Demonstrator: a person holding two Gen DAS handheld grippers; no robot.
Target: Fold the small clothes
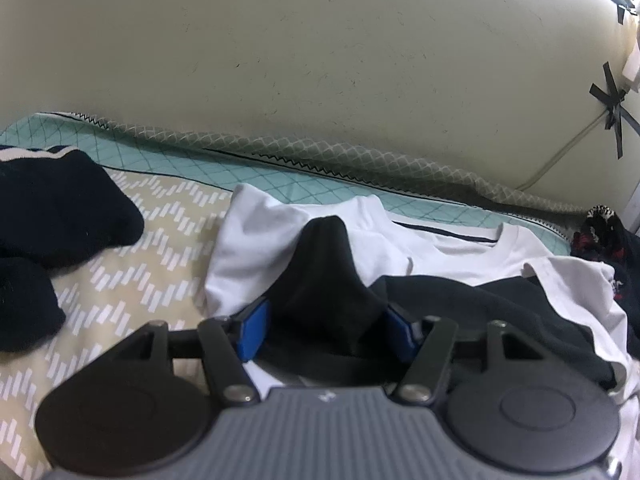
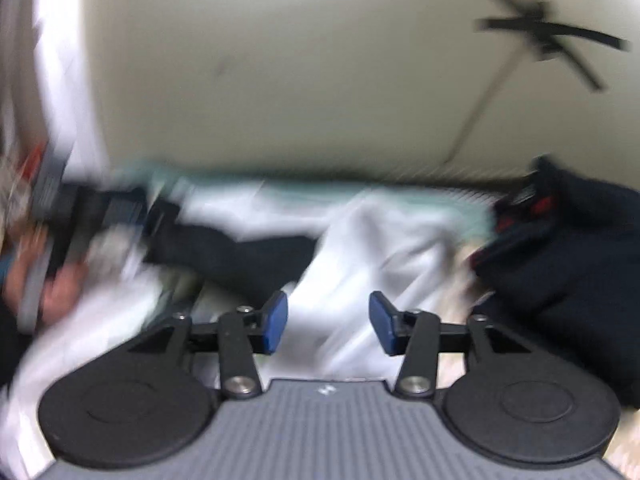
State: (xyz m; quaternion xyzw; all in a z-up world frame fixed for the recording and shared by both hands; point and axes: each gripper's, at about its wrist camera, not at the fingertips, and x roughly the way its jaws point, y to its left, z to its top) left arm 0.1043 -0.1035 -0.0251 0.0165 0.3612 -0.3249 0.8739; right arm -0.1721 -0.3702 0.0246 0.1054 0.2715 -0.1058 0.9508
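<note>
A white and black T-shirt [image 1: 460, 252] lies crumpled on the bed. My left gripper [image 1: 326, 330] has its blue pads set wide with a bunched black part of the shirt [image 1: 324, 280] standing up between them; the fabric fills the gap and touches both pads. In the blurred right wrist view, my right gripper [image 2: 328, 322] is open over a white part of the shirt [image 2: 360, 248], with nothing between its pads. The other gripper and the hand holding it [image 2: 52, 264] show at the left of that view.
Dark navy clothes [image 1: 52, 208] lie on the beige patterned bed cover [image 1: 132, 280] at the left. Another dark pile [image 2: 568, 256] sits at the right. The wall [image 1: 320, 60] runs close behind the bed, with a taped cable [image 1: 608, 108].
</note>
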